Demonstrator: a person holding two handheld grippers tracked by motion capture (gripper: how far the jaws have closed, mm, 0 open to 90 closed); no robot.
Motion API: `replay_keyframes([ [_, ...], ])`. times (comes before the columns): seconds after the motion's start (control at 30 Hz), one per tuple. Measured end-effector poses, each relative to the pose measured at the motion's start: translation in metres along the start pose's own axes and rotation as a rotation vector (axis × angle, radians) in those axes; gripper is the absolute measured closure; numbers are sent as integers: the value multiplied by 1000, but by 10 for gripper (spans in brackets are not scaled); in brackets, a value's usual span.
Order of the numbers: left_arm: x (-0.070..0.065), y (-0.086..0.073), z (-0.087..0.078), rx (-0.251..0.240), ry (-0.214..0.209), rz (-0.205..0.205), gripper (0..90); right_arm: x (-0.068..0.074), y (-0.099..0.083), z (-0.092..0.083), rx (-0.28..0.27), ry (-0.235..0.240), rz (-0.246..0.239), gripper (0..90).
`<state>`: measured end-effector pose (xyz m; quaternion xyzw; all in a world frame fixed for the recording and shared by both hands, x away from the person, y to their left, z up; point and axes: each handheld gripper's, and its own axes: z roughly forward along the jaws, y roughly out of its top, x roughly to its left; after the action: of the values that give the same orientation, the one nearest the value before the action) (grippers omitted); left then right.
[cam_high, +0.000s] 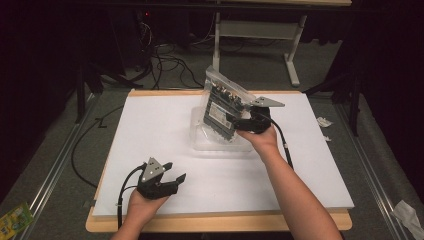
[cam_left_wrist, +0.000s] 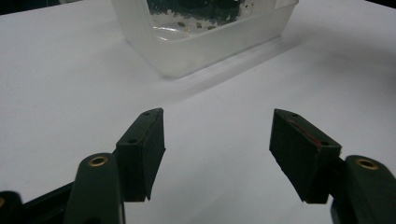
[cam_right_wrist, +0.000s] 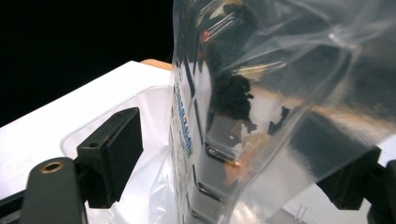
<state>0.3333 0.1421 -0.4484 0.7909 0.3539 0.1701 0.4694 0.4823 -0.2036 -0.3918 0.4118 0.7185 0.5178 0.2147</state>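
Here a dark circuit board sealed in a clear, glossy plastic bag (cam_high: 223, 107) stands tilted on its lower edge inside a shallow, translucent plastic tray (cam_high: 200, 142), which sits toward the far edge of the white sheet-covered table (cam_high: 165, 125), a little right of its middle. The bag's top leans away toward the far edge and rises well above the tray's rim. Through the film the board shows as a dark green-black slab with a row of small metallic parts along its upper end, and in the right gripper view (cam_right_wrist: 261, 107) copper-coloured glints and pale silver contacts. A white label with dark print sits on the board's face; a narrow strip with blue and green marks runs along one edge, but none of the writing can be read.

The right gripper (cam_high: 248, 120) is at the bag's right side, its black jaws spread on either side of the bag; the left jaw stands clear of the film, while the other is half hidden behind the bag, so contact there cannot be told. The left gripper (cam_high: 172, 172) rests near the table's near-left corner, well apart from the tray, its jaws spread wide with nothing between them, pointing toward the tray (cam_left_wrist: 205, 42).
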Motion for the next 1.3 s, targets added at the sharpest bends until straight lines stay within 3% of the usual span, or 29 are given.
replay_keyframes([
  [0.33, 1, 0, -3, -10, -3, -1, 360, 0, -3, -22, 27, -21, -8, 171],
  [0.67, -2, 0, -1, -12, -10, 10, 359, -1, -14, -71, 13, -17, -9, 157],
  [0.77, -4, 0, 0, -11, -16, 22, 359, 5, -22, -88, 27, -37, -41, 156],
  [1.03, -9, 0, 1, -19, -29, 42, 359, 14, -55, -136, 27, -37, -32, 134],
  [1.3, -22, 0, 2, -9, -59, 57, 357, 12, -112, -179, 3, -77, -12, 128],
])
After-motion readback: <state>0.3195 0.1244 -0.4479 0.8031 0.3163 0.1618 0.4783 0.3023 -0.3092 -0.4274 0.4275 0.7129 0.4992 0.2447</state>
